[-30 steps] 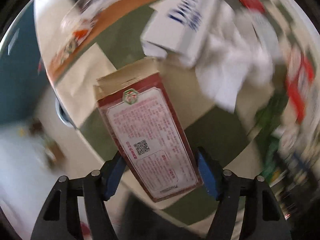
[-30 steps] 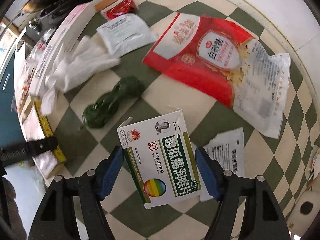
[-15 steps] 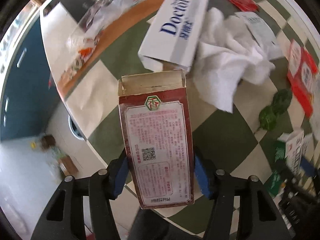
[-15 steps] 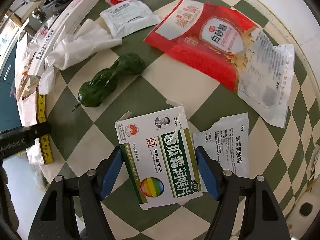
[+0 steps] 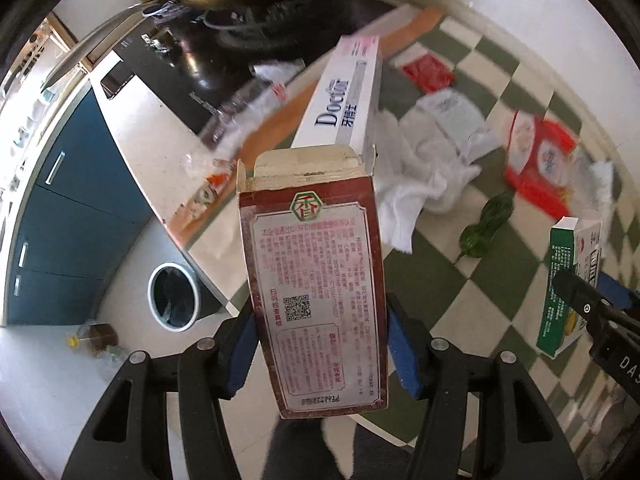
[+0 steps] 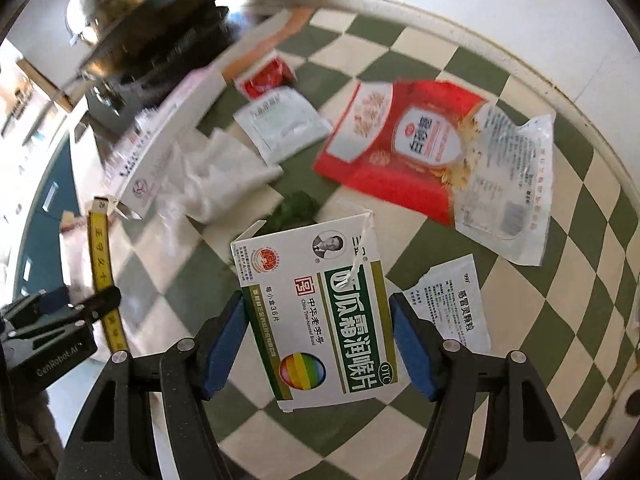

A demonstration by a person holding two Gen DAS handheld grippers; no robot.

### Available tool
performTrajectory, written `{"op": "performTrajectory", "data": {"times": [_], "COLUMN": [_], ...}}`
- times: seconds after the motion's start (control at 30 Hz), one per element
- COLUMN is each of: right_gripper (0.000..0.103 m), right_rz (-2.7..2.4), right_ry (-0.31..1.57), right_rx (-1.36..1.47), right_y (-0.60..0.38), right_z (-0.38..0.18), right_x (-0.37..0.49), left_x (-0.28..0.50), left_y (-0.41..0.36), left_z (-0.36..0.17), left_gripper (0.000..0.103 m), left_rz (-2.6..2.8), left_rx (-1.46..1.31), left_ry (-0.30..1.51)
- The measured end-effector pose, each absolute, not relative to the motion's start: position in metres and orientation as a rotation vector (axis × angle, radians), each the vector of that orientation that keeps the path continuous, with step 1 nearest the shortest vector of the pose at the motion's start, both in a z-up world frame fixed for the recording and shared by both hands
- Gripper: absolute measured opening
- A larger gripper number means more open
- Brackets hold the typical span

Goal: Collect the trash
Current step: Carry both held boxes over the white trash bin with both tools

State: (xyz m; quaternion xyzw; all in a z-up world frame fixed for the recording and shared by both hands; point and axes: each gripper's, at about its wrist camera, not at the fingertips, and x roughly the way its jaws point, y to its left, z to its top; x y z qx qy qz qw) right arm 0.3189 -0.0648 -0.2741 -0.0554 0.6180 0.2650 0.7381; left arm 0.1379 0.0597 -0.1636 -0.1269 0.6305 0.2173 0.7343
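a dark red carton (image 5: 316, 292) is clamped in the left gripper (image 5: 320, 354); a green-and-white medicine box (image 6: 316, 320) is clamped in the right gripper (image 6: 318, 346).

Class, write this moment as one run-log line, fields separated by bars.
left gripper: shut on maroon box | right gripper: shut on green-and-white box | trash bin: on floor
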Motion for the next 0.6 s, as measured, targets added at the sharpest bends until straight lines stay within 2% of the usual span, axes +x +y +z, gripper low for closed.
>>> {"op": "performTrajectory", "data": {"times": [0.23, 0.27, 0.43, 0.6], "right_gripper": [0.072, 0.072, 0.071, 0.071], "right_rz": [0.595, 0.596, 0.652, 0.813], "right_ry": [1.296, 1.29, 1.261, 1.288], "right_rx": [-0.026, -0.017, -0.003, -0.048], "right_y": [-0.051, -0.047, 0.014, 0.131], "right_z": [-0.207, -0.199, -0.17, -0.18], "right_x": [0.305, 0.3, 0.259, 0.196], "left_x": [0.129, 0.134, 0.088, -0.003], "left_y": [0.083, 0.084, 0.152, 0.25], "left_z": [-0.074, -0.075, -0.015, -0.022], "left_gripper": [0.055, 0.055, 0.055, 0.055], "left_rz": [0.406, 0.398, 0.399, 0.541], "left_rx": [-0.399, -0.411, -0.471, -0.564], "left_ry": [1.256, 1.242, 1.174, 1.173]}}
